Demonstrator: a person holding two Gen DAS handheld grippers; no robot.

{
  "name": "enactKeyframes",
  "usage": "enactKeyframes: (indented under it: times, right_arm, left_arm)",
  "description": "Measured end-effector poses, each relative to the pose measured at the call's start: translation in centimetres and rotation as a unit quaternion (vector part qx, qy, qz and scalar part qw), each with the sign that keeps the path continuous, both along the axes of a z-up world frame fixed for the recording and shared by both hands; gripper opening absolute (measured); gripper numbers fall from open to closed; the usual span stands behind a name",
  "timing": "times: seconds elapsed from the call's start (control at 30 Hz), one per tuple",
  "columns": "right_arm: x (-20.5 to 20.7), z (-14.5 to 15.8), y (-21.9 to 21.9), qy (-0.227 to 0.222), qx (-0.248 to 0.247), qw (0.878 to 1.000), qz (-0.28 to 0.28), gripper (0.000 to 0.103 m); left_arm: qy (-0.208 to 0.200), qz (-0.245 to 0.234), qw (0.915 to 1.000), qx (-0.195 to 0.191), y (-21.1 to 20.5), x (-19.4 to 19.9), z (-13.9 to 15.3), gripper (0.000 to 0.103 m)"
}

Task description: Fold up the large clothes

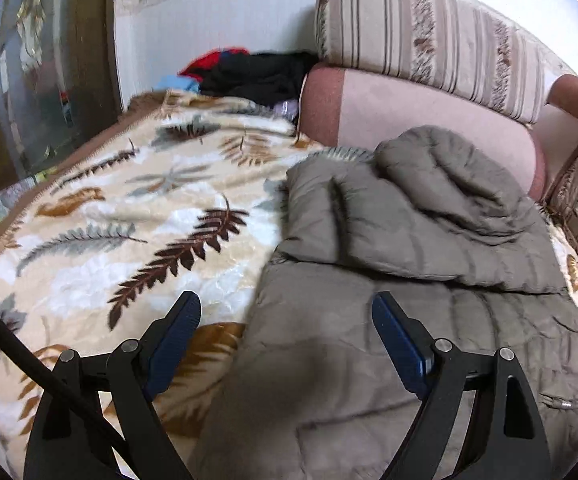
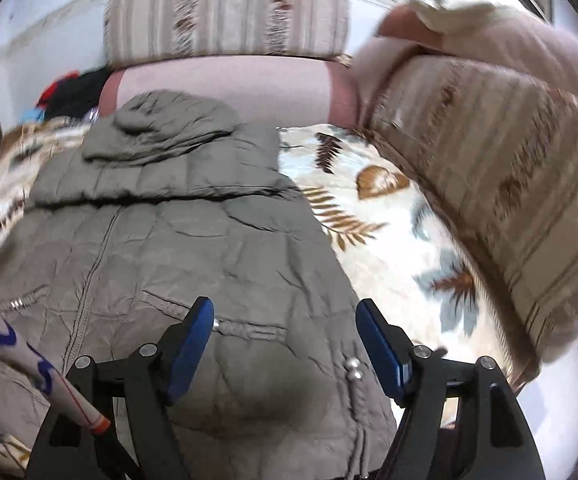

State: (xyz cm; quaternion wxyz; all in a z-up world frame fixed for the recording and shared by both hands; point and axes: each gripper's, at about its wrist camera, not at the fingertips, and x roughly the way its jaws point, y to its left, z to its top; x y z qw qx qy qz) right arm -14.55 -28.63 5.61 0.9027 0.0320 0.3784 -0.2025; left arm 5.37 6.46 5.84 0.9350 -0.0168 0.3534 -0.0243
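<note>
Two tools, both spread wide and holding nothing. Left tool hangs above the jacket's left edge: its left finger over the leaf-print blanket, its right finger over grey fabric. Grey-brown quilted hooded jacket lies front-up on the bed, ahead and right of this tool, sleeve folded across the chest, hood bunched at the far end against the pink bolster. Heap of dark and red clothes far ahead, left of the bolster. Striped cushion on top of the bolster. Right tool hovers over the jacket's lower front; centre zip to its left, pocket zip just ahead of its left finger. Second striped cushion off to its right.
</note>
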Motion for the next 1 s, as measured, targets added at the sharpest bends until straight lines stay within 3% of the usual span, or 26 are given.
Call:
enactKeyframes:
  times: [0.23,0.37,0.67,1.0]
  right_arm:
    - [-1.4,-1.6,-1.6,-0.023,0.039,0.999,-0.005,0.079]
    - [-2.1,-2.3,-2.2,-0.034,0.044,0.998,-0.005,0.079]
    - [-1.8,-4.8,-3.7,-0.037,0.082,0.996,-0.011,0.080]
    - [-1.5,-5.6,-2.4,-0.037,0.037,0.999,-0.002,0.080]
  left_arm:
    - [-0.043,-0.027,0.9976,0.047,-3.8,-5.1,3.2,0.087]
    - [-0.060,-0.042,0.9961,0.049,-5.6,-6.4,4.4,0.087]
    - [-0.055,-0.044,0.9952,0.067,-6.4,-8.2,4.4,0.087]
    - [-0.016,-0.041,0.9979,0.047,-5.3,-7.5,3.1,0.087]
